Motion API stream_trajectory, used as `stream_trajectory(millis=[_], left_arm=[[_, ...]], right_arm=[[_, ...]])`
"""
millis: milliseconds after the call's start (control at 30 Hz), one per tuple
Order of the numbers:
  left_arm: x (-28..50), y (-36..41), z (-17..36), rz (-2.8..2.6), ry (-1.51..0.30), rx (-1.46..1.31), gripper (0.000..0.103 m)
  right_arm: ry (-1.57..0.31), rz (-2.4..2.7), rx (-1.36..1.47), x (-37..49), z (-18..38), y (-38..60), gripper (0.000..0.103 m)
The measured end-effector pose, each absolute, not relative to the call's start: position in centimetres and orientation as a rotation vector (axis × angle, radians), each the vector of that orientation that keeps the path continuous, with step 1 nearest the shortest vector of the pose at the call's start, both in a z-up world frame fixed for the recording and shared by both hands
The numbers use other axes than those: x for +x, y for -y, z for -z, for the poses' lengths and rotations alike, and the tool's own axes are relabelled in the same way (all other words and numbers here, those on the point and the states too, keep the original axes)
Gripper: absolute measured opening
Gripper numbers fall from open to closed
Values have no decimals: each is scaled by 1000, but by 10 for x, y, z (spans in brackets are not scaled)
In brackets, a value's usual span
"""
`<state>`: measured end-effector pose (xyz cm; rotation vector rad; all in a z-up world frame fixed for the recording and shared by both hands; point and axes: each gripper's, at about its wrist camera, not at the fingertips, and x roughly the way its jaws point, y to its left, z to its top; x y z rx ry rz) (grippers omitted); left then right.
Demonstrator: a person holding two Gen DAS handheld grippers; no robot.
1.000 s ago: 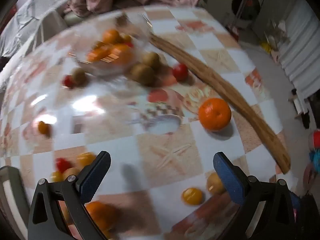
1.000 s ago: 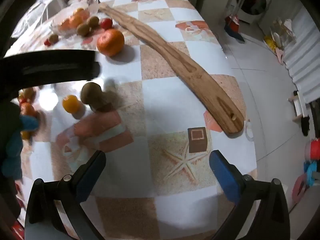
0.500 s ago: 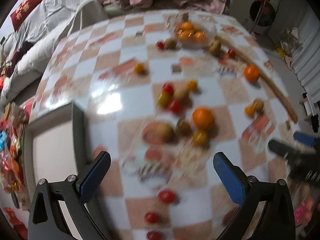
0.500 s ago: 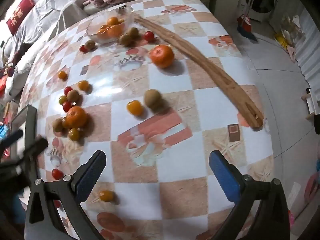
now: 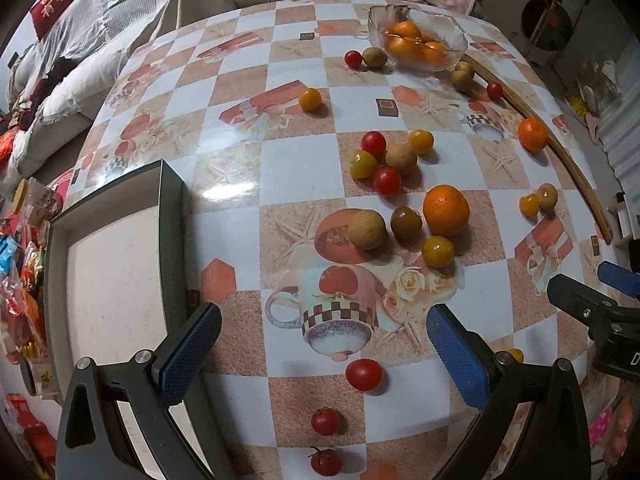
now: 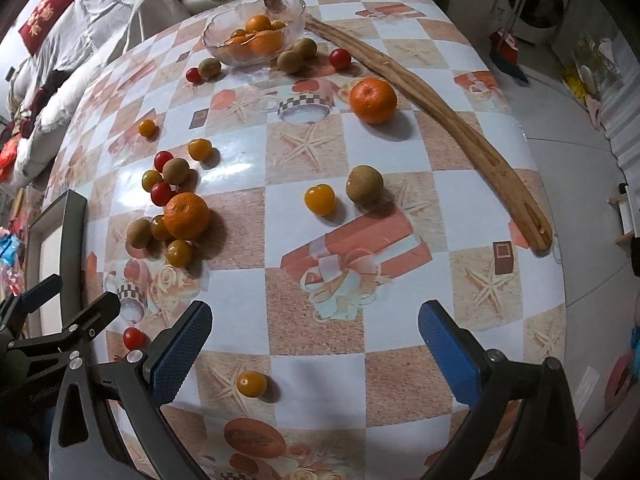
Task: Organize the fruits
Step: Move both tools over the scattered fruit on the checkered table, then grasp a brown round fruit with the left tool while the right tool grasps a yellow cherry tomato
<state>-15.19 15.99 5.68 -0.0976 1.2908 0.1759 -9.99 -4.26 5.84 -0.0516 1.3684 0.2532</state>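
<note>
Above the near edge of the desk point(image 5: 240, 152), both the left hand-held gripper point(image 5: 323, 350) and right hand-held gripper point(image 6: 315, 344) hang open and empty; fruits lie scattered, some oranges point(image 5: 414, 44) in the far bowl point(image 5: 458, 38). Next, likely, choosing one.

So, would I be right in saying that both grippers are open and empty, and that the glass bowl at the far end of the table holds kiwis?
Not quite: the glass bowl holds oranges, as the right wrist view shows; the brown kiwi-like fruits lie outside it on the table. The rest stands: the left gripper and right gripper are both open and empty.
</note>
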Motion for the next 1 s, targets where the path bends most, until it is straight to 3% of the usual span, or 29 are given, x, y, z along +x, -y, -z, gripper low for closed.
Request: stream_trajectory(millis=[1000], left_arm=[[-146, -162, -46, -184, -1301, -91, 103]], right_arm=[[-1386, -242, -53, -98, -52, 44, 103]])
